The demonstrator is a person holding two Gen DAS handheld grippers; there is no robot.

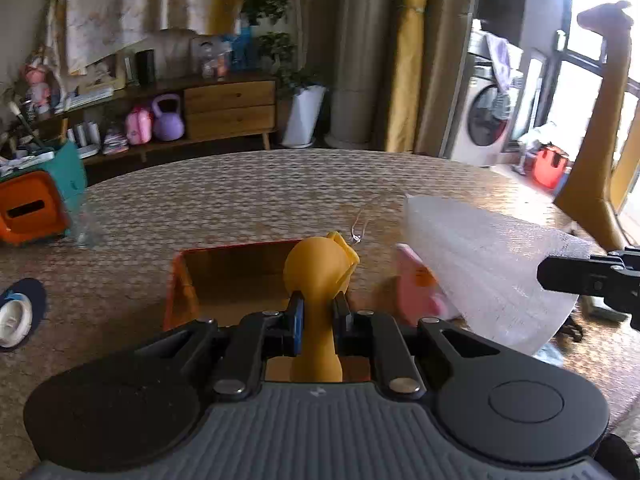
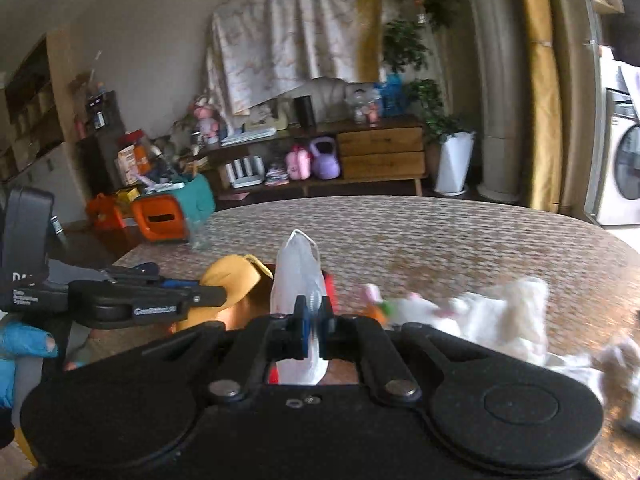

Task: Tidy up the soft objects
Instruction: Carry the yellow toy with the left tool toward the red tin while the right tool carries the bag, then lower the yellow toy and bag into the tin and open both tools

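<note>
My left gripper (image 1: pixel 318 300) is shut on a yellow soft toy (image 1: pixel 320 268) with a round head, held above an open orange-red box (image 1: pixel 224 276) on the patterned table (image 1: pixel 280 192). My right gripper (image 2: pixel 314 306) is shut on a white translucent padded bag (image 2: pixel 298 276), which shows as a wide white sheet (image 1: pixel 480 272) in the left wrist view. There the right gripper (image 1: pixel 544 276) comes in from the right edge. The left gripper (image 2: pixel 222 291) with the yellow toy (image 2: pixel 236 276) is seen at the left. A pink soft toy (image 1: pixel 416 288) lies beside the box, partly behind the bag.
A pile of white soft things (image 2: pixel 500 312) lies on the table's right part. A clear glass (image 1: pixel 86 228) stands at the left table edge, near an orange stool (image 1: pixel 32 208). A dark shoe-like item (image 1: pixel 16 316) lies far left. A tall giraffe toy (image 1: pixel 600 120) stands beyond the right edge.
</note>
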